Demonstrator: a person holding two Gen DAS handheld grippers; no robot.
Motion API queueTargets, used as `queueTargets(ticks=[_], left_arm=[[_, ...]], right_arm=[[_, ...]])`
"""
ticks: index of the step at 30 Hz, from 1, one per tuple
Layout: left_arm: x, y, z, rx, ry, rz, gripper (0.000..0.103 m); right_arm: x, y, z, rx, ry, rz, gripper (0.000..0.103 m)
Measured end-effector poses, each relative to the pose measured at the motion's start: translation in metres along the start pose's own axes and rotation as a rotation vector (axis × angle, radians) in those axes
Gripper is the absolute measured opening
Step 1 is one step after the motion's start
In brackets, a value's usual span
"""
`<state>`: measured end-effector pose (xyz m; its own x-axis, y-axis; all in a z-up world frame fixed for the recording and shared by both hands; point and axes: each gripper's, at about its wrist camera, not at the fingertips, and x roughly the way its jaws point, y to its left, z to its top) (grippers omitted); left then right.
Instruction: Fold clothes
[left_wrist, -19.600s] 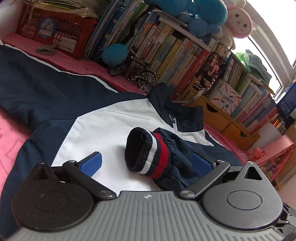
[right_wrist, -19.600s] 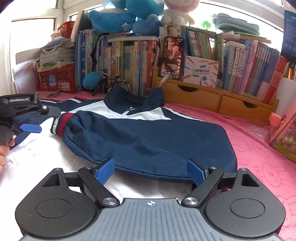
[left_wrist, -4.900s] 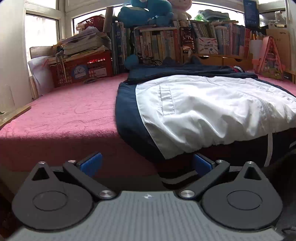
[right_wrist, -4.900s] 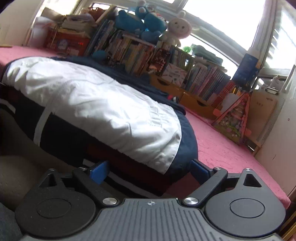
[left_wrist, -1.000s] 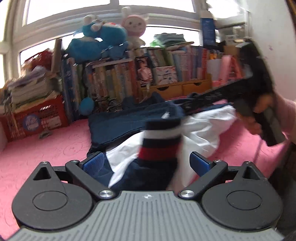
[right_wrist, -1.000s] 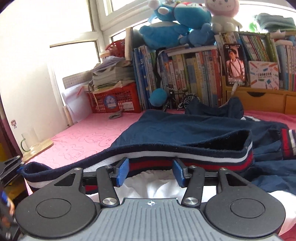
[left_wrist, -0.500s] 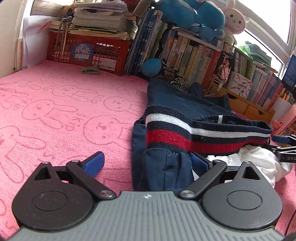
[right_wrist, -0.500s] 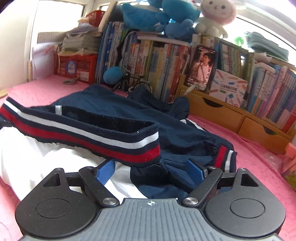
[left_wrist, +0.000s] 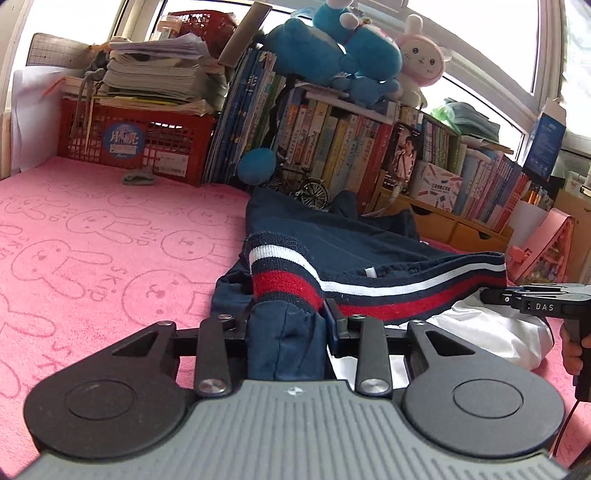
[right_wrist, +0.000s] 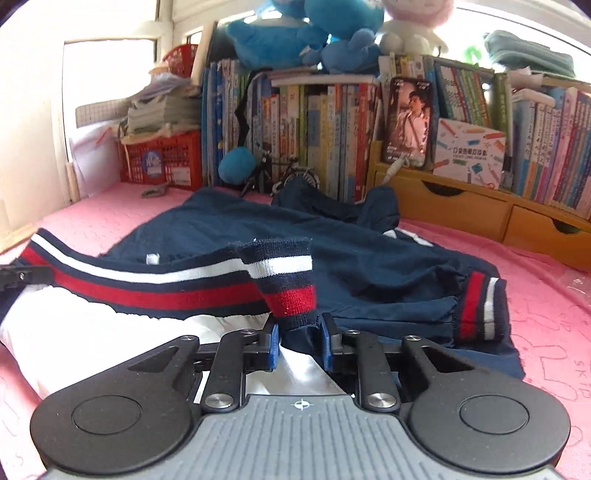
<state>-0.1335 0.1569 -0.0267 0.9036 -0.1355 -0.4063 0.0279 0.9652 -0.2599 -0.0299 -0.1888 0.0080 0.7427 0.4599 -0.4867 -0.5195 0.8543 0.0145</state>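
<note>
Jacket (left_wrist: 369, 251) fabric, loose between wide left tongs (left_wrist: 288, 325) and right tongs (right_wrist: 297, 338) half a second earlier, is now pinched by both, just closed. "DAS" is read beside the right tongs.

Bright windows (left_wrist: 491, 70) backlight packed bookshelves (right_wrist: 332, 136) and a red crate (left_wrist: 136, 142) behind pink bedding (left_wrist: 92, 240).
</note>
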Motion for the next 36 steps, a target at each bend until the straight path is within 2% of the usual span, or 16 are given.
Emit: queueTargets(ticks=[1,2,3,4,5,6,7,8,11,14,21,24,28,31,33,36], left_arm=[[0.003,-0.001,0.0,0.011,0.011,0.005,0.048],[0.007,-0.001,-0.001,0.012,0.026,0.014,0.059],[0.011,0.0,-0.002,0.011,0.042,0.024,0.065],[0.016,0.0,-0.003,0.01,0.058,0.033,0.07],[0.019,0.0,-0.005,0.004,0.072,0.044,0.069],[0.022,-0.001,-0.007,-0.002,0.086,0.055,0.066],[0.026,-0.001,-0.008,-0.008,0.1,0.067,0.048],[0.024,-0.003,-0.009,0.0,0.091,0.074,0.033],[0.008,-0.011,-0.007,0.038,0.04,0.071,0.02],[-0.008,-0.019,0.008,0.071,-0.027,0.034,0.018],[0.015,-0.066,0.101,0.252,-0.228,-0.125,0.019],[0.062,-0.098,0.138,0.35,-0.279,-0.107,0.022],[0.162,-0.106,0.159,0.336,-0.13,-0.033,0.028],[0.214,-0.094,0.138,0.317,0.029,0.023,0.028],[0.237,-0.086,0.119,0.331,0.111,0.063,0.03],[0.239,-0.065,0.107,0.317,0.14,0.058,0.057]], right_arm=[[-0.006,0.0,0.003,-0.017,-0.011,0.004,0.025],[-0.007,0.001,0.005,-0.055,-0.013,-0.001,0.037],[-0.003,0.002,0.006,-0.095,-0.004,-0.015,0.047],[0.006,0.002,0.007,-0.111,0.017,-0.03,0.07],[0.016,0.002,0.006,-0.117,0.041,-0.045,0.077],[0.027,0.001,0.004,-0.101,0.073,-0.04,0.075],[0.038,0.0,0.002,-0.075,0.107,-0.026,0.068],[0.044,0.001,0.0,-0.049,0.13,-0.014,0.048],[0.043,0.01,-0.004,-0.032,0.114,-0.016,0.02],[0.018,0.017,-0.001,-0.038,0.025,-0.037,0.012],[-0.065,-0.008,0.041,0.04,-0.285,-0.237,0.009],[-0.066,-0.025,0.066,0.025,-0.359,-0.369,0.009],[-0.013,-0.066,0.081,0.047,-0.305,-0.543,0.009],[0.028,-0.107,0.068,0.254,-0.153,-0.415,0.01],[0.044,-0.129,0.053,0.401,-0.094,-0.263,0.014],[0.062,-0.145,0.044,0.464,-0.025,-0.176,0.039]])
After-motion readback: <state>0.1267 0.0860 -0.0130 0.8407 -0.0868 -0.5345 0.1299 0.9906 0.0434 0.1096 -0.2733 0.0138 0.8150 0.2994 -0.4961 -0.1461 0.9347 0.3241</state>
